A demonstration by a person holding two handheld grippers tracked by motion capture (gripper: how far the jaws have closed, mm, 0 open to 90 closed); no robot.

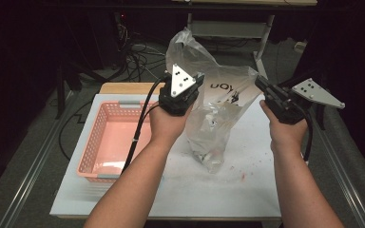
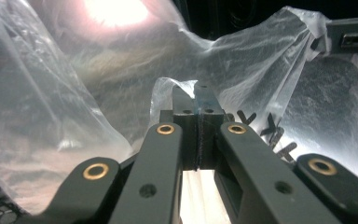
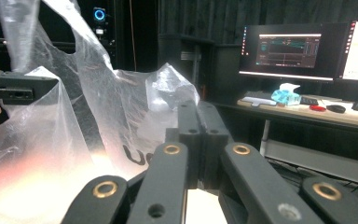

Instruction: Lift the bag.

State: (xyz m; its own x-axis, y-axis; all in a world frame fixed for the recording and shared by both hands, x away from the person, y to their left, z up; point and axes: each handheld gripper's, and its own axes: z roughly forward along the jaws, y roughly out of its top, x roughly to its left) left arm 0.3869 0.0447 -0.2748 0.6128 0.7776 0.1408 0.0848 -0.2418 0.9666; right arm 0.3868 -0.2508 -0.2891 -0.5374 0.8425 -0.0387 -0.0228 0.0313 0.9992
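Note:
A clear plastic bag (image 1: 214, 111) with black lettering hangs above the white table (image 1: 247, 190), with small items in its bottom. My left gripper (image 1: 197, 80) is shut on the bag's left rim. My right gripper (image 1: 258, 81) is shut on the right rim, and the bag's mouth stretches between the two. In the left gripper view the jaws (image 2: 196, 95) pinch a fold of the bag (image 2: 74, 93). In the right gripper view the closed jaws (image 3: 196, 109) hold a crumpled peak of the bag (image 3: 168, 86).
A pink plastic basket (image 1: 105, 140), empty, sits on the table's left side. Cables lie on the floor behind the table, near a desk frame (image 1: 261, 38). A desk with monitors (image 3: 289, 51) and keyboards stands in the right gripper view.

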